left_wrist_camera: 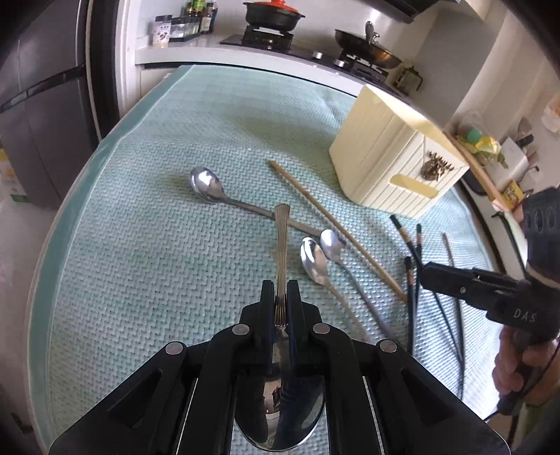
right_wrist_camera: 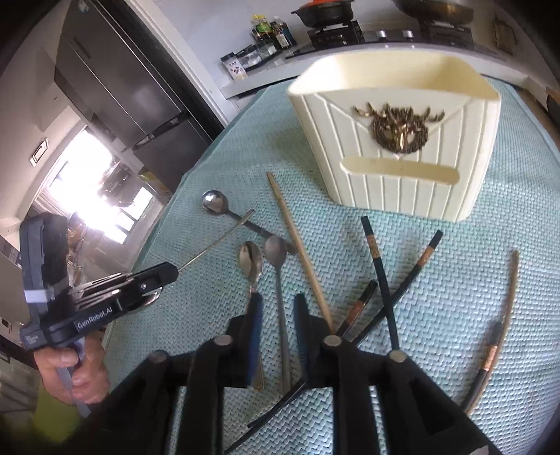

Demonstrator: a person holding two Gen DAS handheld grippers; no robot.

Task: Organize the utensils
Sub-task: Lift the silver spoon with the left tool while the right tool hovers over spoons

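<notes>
My left gripper (left_wrist_camera: 280, 290) is shut on a steel spoon (left_wrist_camera: 281, 241) with a ridged handle, held above the mat with its bowl close to the camera. The right wrist view shows this same left gripper (right_wrist_camera: 171, 271) at the left. My right gripper (right_wrist_camera: 278, 315) stands open low over the mat. The handle of a long grey spoon (right_wrist_camera: 276, 252) lies between its fingers, and a shorter spoon (right_wrist_camera: 251, 260) lies beside the left finger. A large spoon (left_wrist_camera: 206, 185), a wooden chopstick (right_wrist_camera: 297, 245) and several dark chopsticks (right_wrist_camera: 379, 276) lie loose. The cream utensil holder (right_wrist_camera: 395, 147) stands behind them.
A teal woven mat (left_wrist_camera: 140, 245) covers the round table, whose edge curves along the left. A stove with a black pot (left_wrist_camera: 273, 17) and a wok (left_wrist_camera: 367, 49) is behind it. A dark fridge (left_wrist_camera: 42, 105) stands far left. A person's hand (right_wrist_camera: 80, 371) grips the left tool.
</notes>
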